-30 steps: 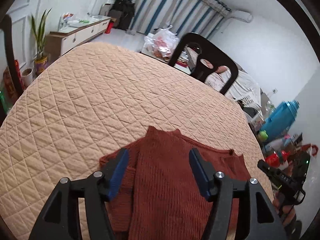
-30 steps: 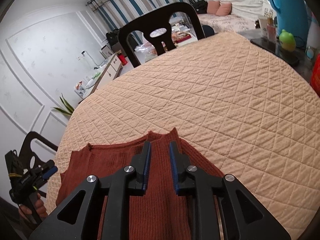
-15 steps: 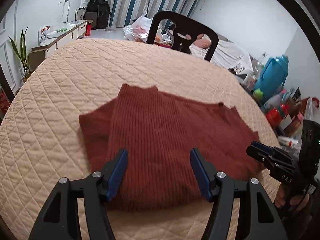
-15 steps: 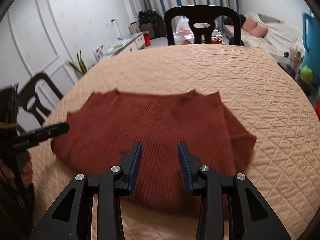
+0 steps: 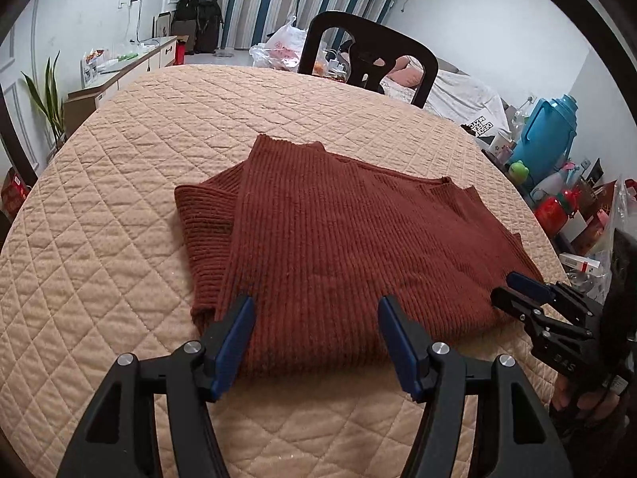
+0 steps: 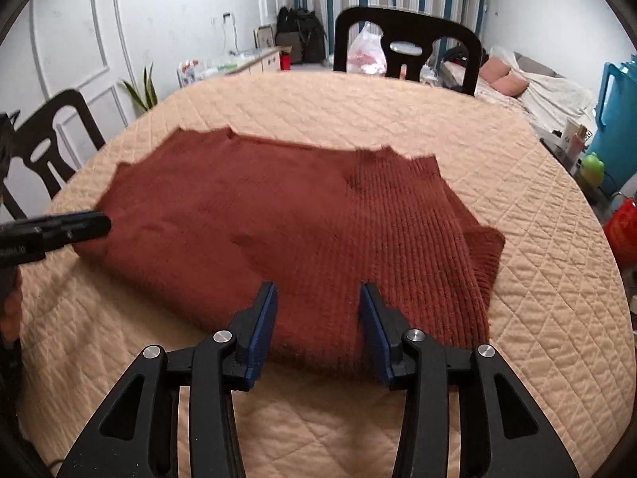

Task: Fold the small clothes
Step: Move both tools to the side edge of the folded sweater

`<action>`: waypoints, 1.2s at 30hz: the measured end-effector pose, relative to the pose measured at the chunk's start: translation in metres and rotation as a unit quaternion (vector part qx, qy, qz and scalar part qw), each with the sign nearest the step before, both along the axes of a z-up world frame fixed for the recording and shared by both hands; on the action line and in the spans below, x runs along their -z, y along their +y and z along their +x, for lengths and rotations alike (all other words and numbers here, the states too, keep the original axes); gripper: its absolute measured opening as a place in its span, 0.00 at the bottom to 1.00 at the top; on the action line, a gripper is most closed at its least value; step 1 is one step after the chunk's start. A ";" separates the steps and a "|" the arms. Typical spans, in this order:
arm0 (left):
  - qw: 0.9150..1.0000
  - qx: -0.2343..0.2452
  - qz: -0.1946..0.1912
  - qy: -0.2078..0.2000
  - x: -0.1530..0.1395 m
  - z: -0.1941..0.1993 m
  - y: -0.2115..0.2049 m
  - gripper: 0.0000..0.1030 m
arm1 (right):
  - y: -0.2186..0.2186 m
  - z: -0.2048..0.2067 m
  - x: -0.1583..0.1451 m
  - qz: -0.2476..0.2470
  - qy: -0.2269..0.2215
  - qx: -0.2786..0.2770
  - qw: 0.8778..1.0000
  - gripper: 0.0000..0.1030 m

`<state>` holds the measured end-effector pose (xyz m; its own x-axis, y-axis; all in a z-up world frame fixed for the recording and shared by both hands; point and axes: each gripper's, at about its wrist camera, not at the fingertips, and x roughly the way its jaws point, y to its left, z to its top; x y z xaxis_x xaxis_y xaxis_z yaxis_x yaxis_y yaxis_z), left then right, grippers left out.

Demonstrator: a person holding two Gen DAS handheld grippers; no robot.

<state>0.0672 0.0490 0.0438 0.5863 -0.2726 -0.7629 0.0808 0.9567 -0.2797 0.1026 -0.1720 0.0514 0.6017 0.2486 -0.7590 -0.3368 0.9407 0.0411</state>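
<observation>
Right gripper (image 6: 316, 328) opened wider, both backed off sweater (image 5: 338, 247)

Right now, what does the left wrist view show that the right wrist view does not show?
Only the left wrist view shows the open left gripper up close, the red jar and the white box. Only the right wrist view shows the open right gripper up close and a second black chair at the left. Both show the folded rust sweater on the quilted cover, and the blue thermos.
</observation>
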 end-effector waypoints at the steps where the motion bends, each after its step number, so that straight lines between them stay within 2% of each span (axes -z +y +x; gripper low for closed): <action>1: 1.000 -0.001 -0.002 0.004 0.001 0.000 0.001 0.65 | 0.005 -0.002 -0.002 0.008 0.000 -0.014 1.000 0.44; 3: 1.000 -0.004 -0.007 0.007 0.003 -0.002 0.004 0.65 | 0.015 -0.006 0.000 0.007 0.001 -0.032 0.999 0.44; 7: 1.000 -0.005 -0.016 0.009 0.005 -0.006 0.013 0.65 | 0.029 -0.009 0.016 -0.041 0.011 -0.042 0.998 0.44; 10: 1.000 0.001 -0.015 0.013 0.005 -0.010 0.017 0.65 | 0.031 -0.012 0.008 -0.044 0.006 -0.037 0.998 0.44; 14: 1.000 0.000 -0.014 0.009 0.000 -0.015 0.023 0.65 | 0.044 -0.012 -0.004 -0.023 -0.010 -0.052 0.998 0.45; 18: 1.000 -0.018 -0.009 0.014 0.002 -0.017 0.036 0.65 | 0.066 -0.006 0.006 -0.036 0.001 -0.070 0.997 0.45; 23: 0.999 -0.038 -0.024 0.006 -0.001 -0.019 0.064 0.67 | 0.071 -0.009 0.012 -0.063 0.013 -0.073 0.995 0.45; 28: 0.996 -0.049 -0.068 -0.003 -0.007 -0.004 0.089 0.73 | 0.083 -0.019 -0.007 -0.044 -0.017 -0.099 0.994 0.45; 31: 0.997 -0.047 -0.064 0.001 -0.008 0.006 0.096 0.73 | 0.099 -0.025 -0.012 -0.028 -0.027 -0.128 0.991 0.47; 34: 0.997 -0.035 -0.065 0.003 -0.009 0.014 0.100 0.73 | 0.123 -0.031 -0.012 -0.022 -0.039 -0.168 0.985 0.58; 36: 0.997 -0.027 -0.067 0.007 -0.008 0.016 0.102 0.75 | 0.139 -0.033 -0.009 -0.017 -0.043 -0.191 0.981 0.58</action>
